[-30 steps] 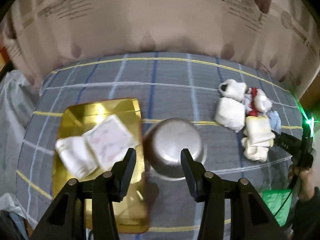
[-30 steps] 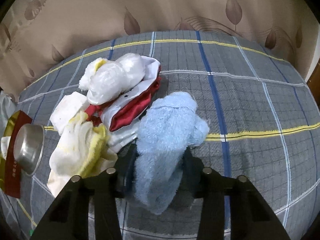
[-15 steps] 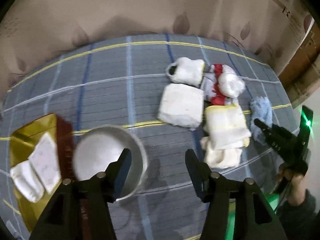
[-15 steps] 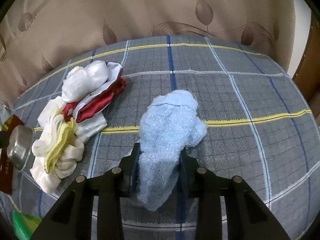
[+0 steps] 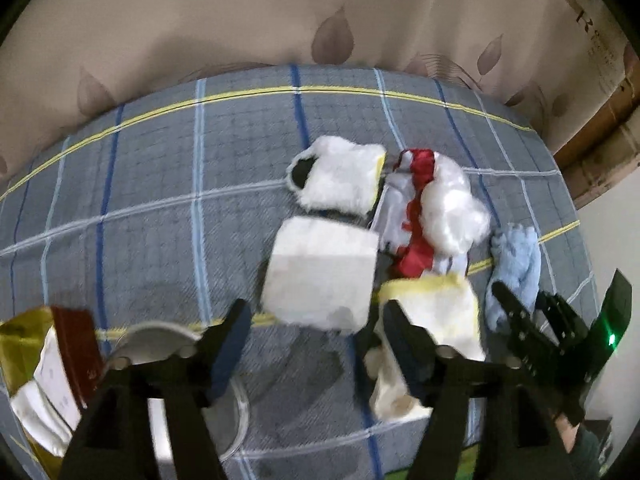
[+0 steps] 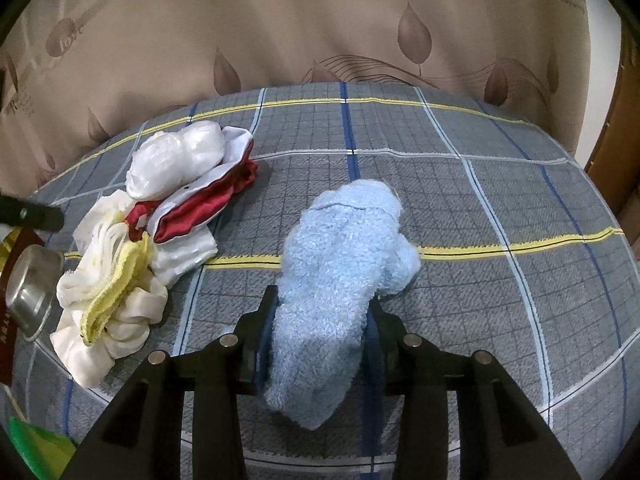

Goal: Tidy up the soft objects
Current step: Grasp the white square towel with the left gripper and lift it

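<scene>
Left gripper (image 5: 314, 322) swung off the bowl (image 5: 176, 380) since a second ago; now above the white cloth (image 5: 320, 272), fingers spread, nothing held. Likely next pick. Right gripper (image 6: 320, 316) clenched on the blue towel (image 6: 340, 264), dragged clear of the pile (image 6: 152, 216), now well right of it. Gold tray (image 5: 24, 328) with folded cloths left of the bowl. Surface: grey plaid bedspread (image 6: 480, 200), soft. Beyond it, beige leaf-print fabric (image 6: 320, 20).

Dim indoor light, motion blur, fisheye-warped edges.
</scene>
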